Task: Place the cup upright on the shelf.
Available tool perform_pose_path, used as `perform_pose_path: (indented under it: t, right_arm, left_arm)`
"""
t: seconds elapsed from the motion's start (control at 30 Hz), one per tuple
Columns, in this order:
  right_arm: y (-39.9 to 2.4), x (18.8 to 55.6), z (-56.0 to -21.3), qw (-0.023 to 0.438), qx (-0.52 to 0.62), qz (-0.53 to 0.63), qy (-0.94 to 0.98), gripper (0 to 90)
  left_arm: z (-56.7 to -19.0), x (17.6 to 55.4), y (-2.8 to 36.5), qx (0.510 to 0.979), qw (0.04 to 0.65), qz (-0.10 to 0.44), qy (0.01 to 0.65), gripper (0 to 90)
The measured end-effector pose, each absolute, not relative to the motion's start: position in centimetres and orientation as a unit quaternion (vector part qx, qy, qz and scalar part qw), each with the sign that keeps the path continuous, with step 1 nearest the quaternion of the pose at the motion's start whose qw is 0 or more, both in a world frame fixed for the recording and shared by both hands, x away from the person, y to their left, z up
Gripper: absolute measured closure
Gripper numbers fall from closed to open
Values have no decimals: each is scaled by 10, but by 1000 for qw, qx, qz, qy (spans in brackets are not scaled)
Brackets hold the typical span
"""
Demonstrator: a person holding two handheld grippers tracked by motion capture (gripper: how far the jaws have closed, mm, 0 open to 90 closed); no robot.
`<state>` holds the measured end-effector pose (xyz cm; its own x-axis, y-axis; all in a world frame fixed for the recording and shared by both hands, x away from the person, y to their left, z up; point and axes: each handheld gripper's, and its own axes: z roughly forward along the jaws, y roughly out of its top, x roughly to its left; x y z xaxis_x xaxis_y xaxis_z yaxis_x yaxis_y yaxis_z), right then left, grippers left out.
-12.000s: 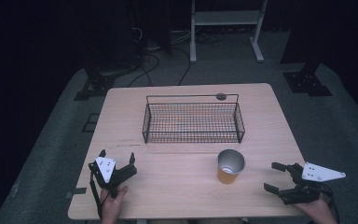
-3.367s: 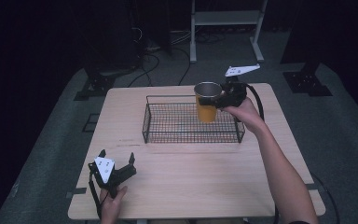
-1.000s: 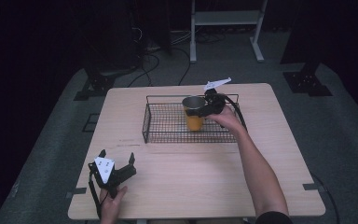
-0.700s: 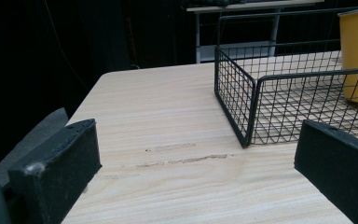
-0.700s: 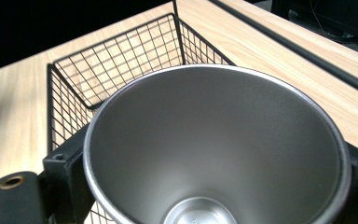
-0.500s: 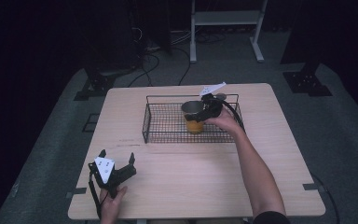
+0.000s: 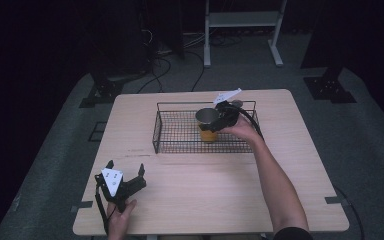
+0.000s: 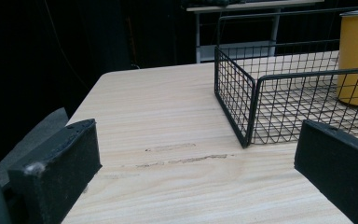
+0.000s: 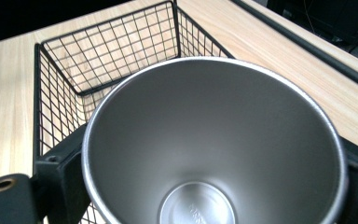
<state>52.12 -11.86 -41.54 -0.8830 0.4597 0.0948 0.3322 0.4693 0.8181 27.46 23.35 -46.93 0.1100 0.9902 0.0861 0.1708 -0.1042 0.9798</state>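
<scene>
While right gripper (image 7: pixel 219 120) clamps yellow steel-lined cup (image 7: pixel 208 125) at rim, cup sits upright inside black wire basket (image 7: pixel 180 145), upper centre of high view. Likely light, rigid, slick; rim grip suits. Left gripper (image 7: pixel 125 177), lower left, jaws wide, empty.

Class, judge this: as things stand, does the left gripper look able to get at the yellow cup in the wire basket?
Probably not directly: the right gripper already clamps the yellow cup, and the wire basket wall stands between it and the left gripper.
</scene>
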Motion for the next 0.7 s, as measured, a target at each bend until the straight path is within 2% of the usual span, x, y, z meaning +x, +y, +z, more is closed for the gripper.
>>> perform_pose_path:
  t: [0.7]
  right_arm:
    - [-116,516,-410,75,233,460,853,0]
  left_arm:
    - [-469,275,233,592,453,452,491,0]
